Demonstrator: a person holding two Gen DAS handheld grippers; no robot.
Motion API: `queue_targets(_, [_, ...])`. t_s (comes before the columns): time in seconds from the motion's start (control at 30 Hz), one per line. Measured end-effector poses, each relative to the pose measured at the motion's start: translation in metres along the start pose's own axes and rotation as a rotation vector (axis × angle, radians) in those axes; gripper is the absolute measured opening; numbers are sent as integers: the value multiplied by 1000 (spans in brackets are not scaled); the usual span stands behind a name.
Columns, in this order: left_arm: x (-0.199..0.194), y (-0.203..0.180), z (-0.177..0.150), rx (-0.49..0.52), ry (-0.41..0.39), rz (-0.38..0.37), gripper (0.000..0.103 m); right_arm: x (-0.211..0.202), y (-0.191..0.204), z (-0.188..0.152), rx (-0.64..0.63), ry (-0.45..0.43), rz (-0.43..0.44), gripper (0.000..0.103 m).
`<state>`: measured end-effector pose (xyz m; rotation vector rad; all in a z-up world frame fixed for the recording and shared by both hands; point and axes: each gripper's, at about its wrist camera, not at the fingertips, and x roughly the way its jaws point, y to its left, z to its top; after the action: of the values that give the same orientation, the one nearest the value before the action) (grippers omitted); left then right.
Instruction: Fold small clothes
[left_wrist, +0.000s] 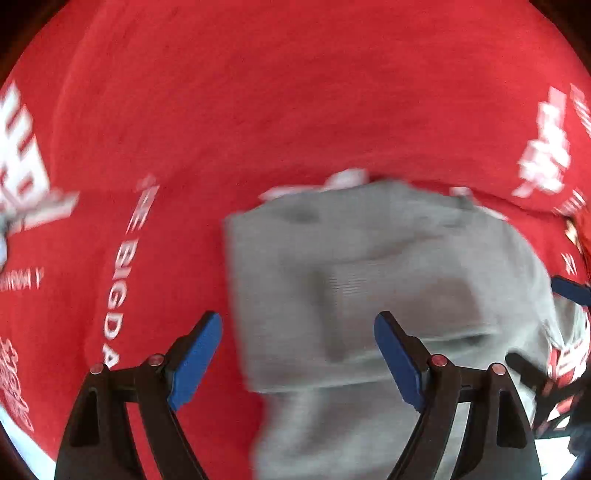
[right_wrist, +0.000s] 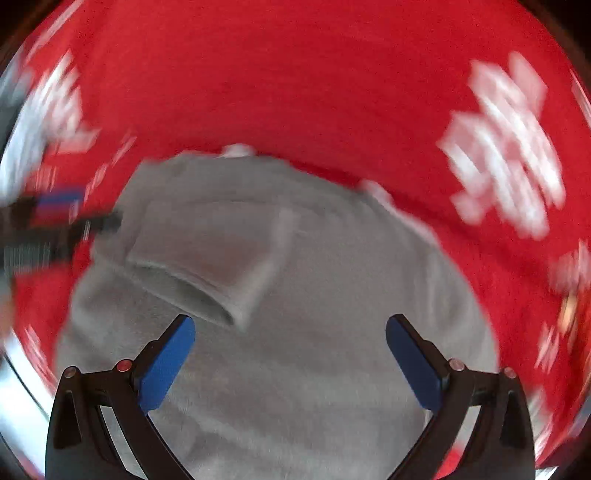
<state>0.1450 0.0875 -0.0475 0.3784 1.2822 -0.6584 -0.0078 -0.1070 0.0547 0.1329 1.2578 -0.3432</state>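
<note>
Blue-padded left tool and right tool, both spread wide, empty, above the grey garment.

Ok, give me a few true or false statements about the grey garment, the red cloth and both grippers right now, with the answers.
1. The grey garment lies on a red cloth with white lettering. True.
2. The left gripper is clamped shut on the garment. False: its blue pads stand wide apart and nothing is pinched between them.
3. The right gripper is open above the garment. True.
4. The garment is spread out flat in a single layer. False: a sleeve-like part is folded over on top of the body.
5. The cloth under the garment is plain blue. False: it is red with white print.
</note>
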Motion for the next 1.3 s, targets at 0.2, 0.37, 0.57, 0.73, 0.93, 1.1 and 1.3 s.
queue_targets(0.2, [59, 44, 4, -101, 163, -91, 85, 54, 83, 26, -369, 14, -172, 89])
queue_targets(0.37, [59, 39, 7, -85, 121, -93, 75, 47, 42, 38, -47, 18, -13, 11])
queue_targets(0.57, [59, 31, 8, -52, 124, -89, 75, 40, -90, -32, 840, -89, 359, 17])
queue_targets(0.73, [59, 34, 15, -46, 127, -123, 55, 58, -122, -106, 1234, -51, 518, 67])
queue_targets(0.93, [58, 44, 24, -27, 151, -181, 35, 54, -40, -105, 1242, 7, 824, 70])
queue_targets(1.1, [52, 64, 27, -36, 161, -240, 10, 91, 46, -68, 1197, 110, 932, 69])
queue_targets(1.3, [42, 64, 34, 52, 158, -240, 10, 112, 69, -41, 1232, 156, 956, 8])
